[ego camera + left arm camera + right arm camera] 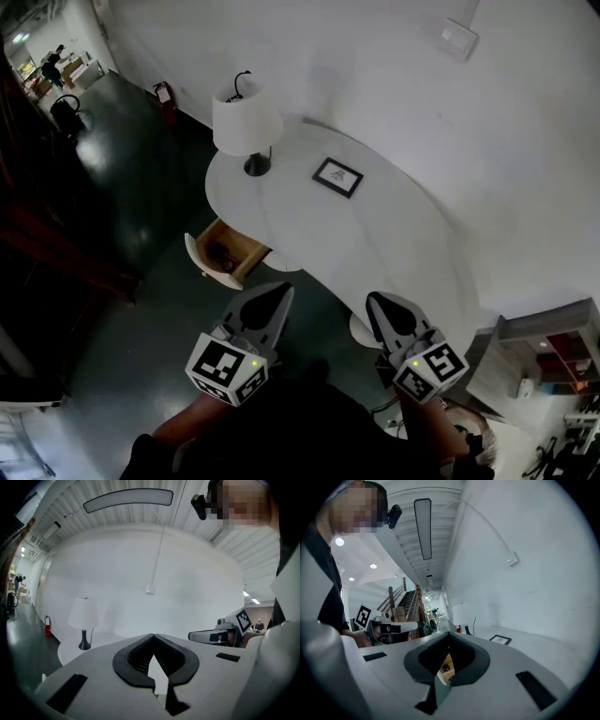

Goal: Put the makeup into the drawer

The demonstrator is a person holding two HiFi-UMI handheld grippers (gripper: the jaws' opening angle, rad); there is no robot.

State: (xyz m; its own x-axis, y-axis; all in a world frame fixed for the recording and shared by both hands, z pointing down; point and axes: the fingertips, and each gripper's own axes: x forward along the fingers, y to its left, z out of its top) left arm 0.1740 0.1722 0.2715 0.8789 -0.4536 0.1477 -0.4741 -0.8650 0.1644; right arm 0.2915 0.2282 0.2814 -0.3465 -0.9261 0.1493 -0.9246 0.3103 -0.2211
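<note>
with left gripper point(281, 294) and right gripper point(377, 304) both closed and empty, and the dark makeup point(222, 252) seemingly in the open drawer point(251, 251), a hard shove shut could jolt it out.

Left gripper point(278, 294) and right gripper point(378, 304), held side by side and apart, both pointing away from the person's body. The jaws of each are pressed together with nothing between them. A bare forearm point(178, 427) extends behind the left gripper's marker cube point(225, 367).
</note>
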